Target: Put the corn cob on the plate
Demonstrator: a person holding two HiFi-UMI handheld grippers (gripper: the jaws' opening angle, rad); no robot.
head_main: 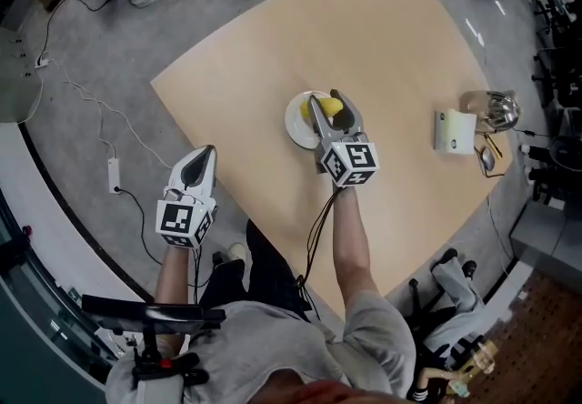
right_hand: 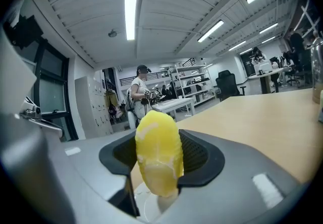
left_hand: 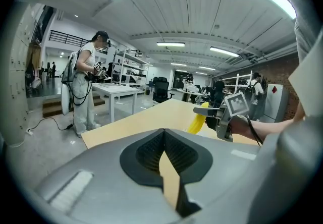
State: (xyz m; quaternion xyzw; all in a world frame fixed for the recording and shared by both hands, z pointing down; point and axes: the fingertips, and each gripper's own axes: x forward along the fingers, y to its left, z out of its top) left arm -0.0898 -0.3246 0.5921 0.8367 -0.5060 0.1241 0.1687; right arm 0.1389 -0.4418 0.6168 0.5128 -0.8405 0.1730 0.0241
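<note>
The yellow corn cob [head_main: 333, 107] is clamped between the jaws of my right gripper [head_main: 326, 99], which is shut on it above the white plate [head_main: 296, 125] in the middle of the tan table [head_main: 400, 38]. In the right gripper view the corn cob [right_hand: 159, 152] stands upright between the pads, its lower end over the plate [right_hand: 151, 209]; whether it touches the plate I cannot tell. My left gripper [head_main: 207, 153] hovers at the table's near left edge, shut and holding nothing. Its own view shows the pads of my left gripper [left_hand: 164, 140] meeting, with the corn cob [left_hand: 197, 123] far off.
A white container [head_main: 455, 131] and a shiny glass-and-metal object [head_main: 496, 109] stand near the table's right edge. Cables lie on the grey floor [head_main: 100, 111] to the left. A person [left_hand: 83, 87] stands by white tables in the background.
</note>
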